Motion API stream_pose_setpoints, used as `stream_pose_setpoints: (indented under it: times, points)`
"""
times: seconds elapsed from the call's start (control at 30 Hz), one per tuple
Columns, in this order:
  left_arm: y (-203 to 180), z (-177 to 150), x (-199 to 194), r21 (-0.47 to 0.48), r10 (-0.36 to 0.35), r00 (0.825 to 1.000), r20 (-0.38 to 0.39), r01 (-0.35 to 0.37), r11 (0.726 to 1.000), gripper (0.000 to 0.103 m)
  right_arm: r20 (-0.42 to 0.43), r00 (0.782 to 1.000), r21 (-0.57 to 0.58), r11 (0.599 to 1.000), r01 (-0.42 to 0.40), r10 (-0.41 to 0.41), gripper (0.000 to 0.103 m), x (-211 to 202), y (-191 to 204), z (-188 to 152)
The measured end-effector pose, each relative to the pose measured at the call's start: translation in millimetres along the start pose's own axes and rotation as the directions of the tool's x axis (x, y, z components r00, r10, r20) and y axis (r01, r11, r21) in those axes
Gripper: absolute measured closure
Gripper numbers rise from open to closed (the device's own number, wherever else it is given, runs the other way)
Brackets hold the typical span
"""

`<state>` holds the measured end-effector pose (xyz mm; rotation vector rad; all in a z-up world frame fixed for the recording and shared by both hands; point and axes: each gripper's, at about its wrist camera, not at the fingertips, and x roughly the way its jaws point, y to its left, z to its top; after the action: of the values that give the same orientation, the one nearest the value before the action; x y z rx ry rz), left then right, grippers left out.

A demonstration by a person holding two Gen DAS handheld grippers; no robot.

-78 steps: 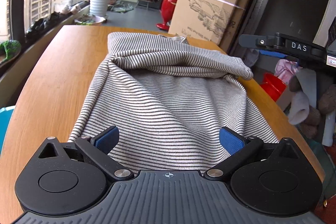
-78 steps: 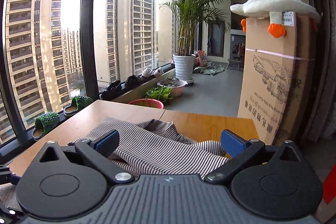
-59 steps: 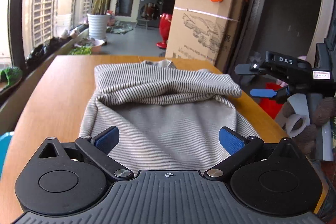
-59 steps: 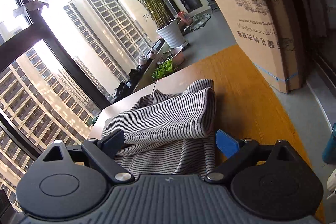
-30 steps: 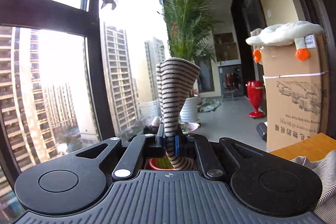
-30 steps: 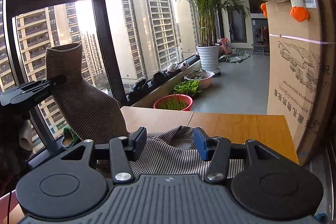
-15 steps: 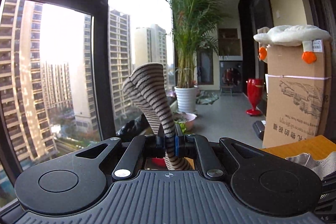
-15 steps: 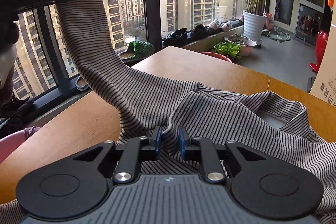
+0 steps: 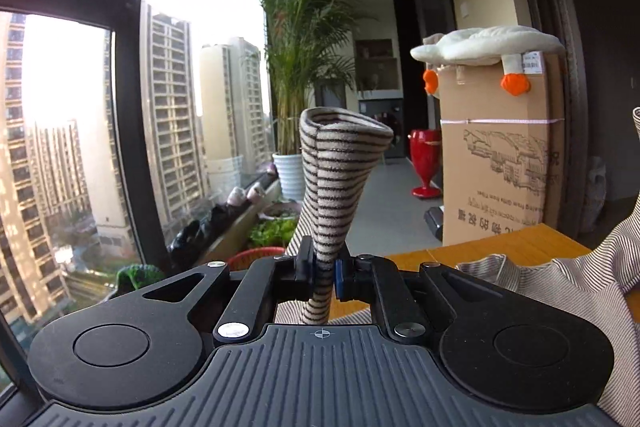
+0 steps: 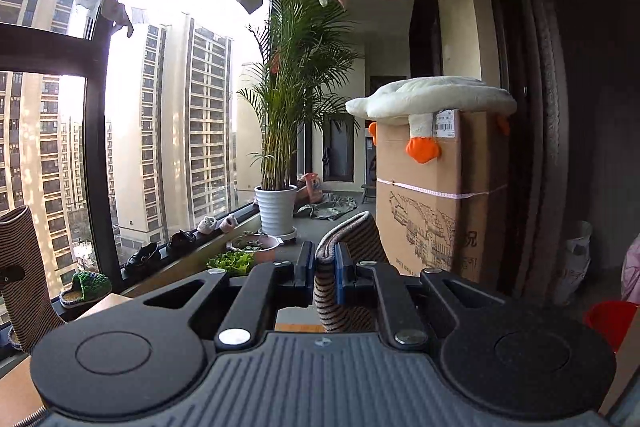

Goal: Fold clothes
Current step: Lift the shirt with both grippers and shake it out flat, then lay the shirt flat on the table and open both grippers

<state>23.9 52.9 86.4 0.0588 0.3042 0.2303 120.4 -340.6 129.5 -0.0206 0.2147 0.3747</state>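
My left gripper (image 9: 322, 273) is shut on a fold of the grey-and-black striped garment (image 9: 340, 179), which sticks up between the blue pads. The rest of the garment (image 9: 568, 287) hangs and drapes at the right over the wooden table (image 9: 500, 241). My right gripper (image 10: 322, 267) is shut on another fold of the same striped garment (image 10: 352, 235), held up above the table. In the right wrist view the left-held part of the garment (image 10: 20, 267) shows at the far left.
A tall cardboard box (image 10: 436, 211) topped by a plush duck stands beyond the table's far end. A potted palm (image 10: 280, 203), shoes and plant bowls line the window sill at the left. Laundry hangs overhead. A red bucket (image 10: 608, 319) sits at the right.
Both grippers went from open over the flat garment to shut on its edge. Both have lifted: the right one rose off the table in the last half second, carrying its fold.
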Motion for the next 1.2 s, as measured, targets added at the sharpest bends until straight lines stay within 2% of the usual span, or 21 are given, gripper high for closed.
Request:
stream_pose_setpoints:
  times: [0.13, 0.23, 0.27, 0.3, 0.33, 0.37, 0.43, 0.53, 0.6, 0.7, 0.87, 0.97, 1.07, 1.2]
  points:
    - [-12, -32, -7, 0.001, -0.07, 0.99, -0.126, 0.071, 0.997, 0.085, -0.165, 0.985, 0.086, 0.995, -0.044, 0.058, 0.093, 8, -1, -56]
    - [-16, -50, -21, -0.025, -0.12, 0.971, -0.206, 0.118, 0.993, 0.078, -0.259, 0.95, 0.119, 0.982, -0.149, 0.176, 0.092, 2, 12, -91]
    - [-17, -55, -27, -0.052, -0.144, 0.963, -0.23, 0.135, 0.989, 0.063, -0.277, 0.939, 0.118, 0.977, -0.178, 0.204, 0.088, -4, 17, -100]
    - [-16, -59, -33, -0.08, -0.167, 0.954, -0.247, 0.151, 0.985, 0.046, -0.295, 0.93, 0.117, 0.975, -0.191, 0.218, 0.073, -9, 22, -106]
    - [-15, -63, -37, -0.107, -0.188, 0.945, -0.268, 0.165, 0.981, 0.04, -0.312, 0.923, 0.124, 0.973, -0.196, 0.226, 0.062, -12, 26, -113]
    - [-15, -68, -39, -0.136, -0.209, 0.933, -0.293, 0.176, 0.975, 0.036, -0.333, 0.913, 0.144, 0.97, -0.198, 0.236, 0.043, -14, 30, -119]
    - [-13, -78, -38, -0.185, -0.236, 0.915, -0.327, 0.183, 0.966, 0.035, -0.378, 0.887, 0.183, 0.961, -0.209, 0.265, 0.041, -11, 37, -130]
    - [-13, -94, -28, -0.222, -0.225, 0.909, -0.351, 0.152, 0.963, 0.031, -0.41, 0.863, 0.251, 0.946, -0.205, 0.296, 0.041, 5, 46, -140]
    - [-10, -96, -19, -0.218, -0.201, 0.916, -0.347, 0.13, 0.967, 0.03, -0.399, 0.87, 0.269, 0.944, -0.192, 0.291, 0.04, 18, 52, -143]
    - [-4, -97, -6, -0.226, -0.185, 0.926, -0.329, 0.113, 0.968, 0.029, -0.392, 0.881, 0.207, 0.958, -0.196, 0.265, 0.04, 36, 64, -140]
    - [-2, -96, 11, -0.242, -0.186, 0.929, -0.32, 0.109, 0.964, 0.027, -0.395, 0.881, 0.165, 0.964, -0.209, 0.259, 0.04, 71, 70, -133]
    - [0, -96, 21, -0.252, -0.186, 0.931, -0.314, 0.107, 0.962, 0.02, -0.397, 0.884, 0.156, 0.967, -0.2, 0.246, 0.04, 87, 70, -129]
    - [1, -96, 31, -0.262, -0.186, 0.933, -0.308, 0.105, 0.959, 0.01, -0.392, 0.887, 0.167, 0.966, -0.195, 0.247, 0.04, 89, 69, -128]
    - [0, -96, 26, -0.256, -0.165, 0.944, -0.287, 0.091, 0.962, 0.01, -0.355, 0.903, 0.182, 0.966, -0.186, 0.241, 0.032, 74, 66, -129]
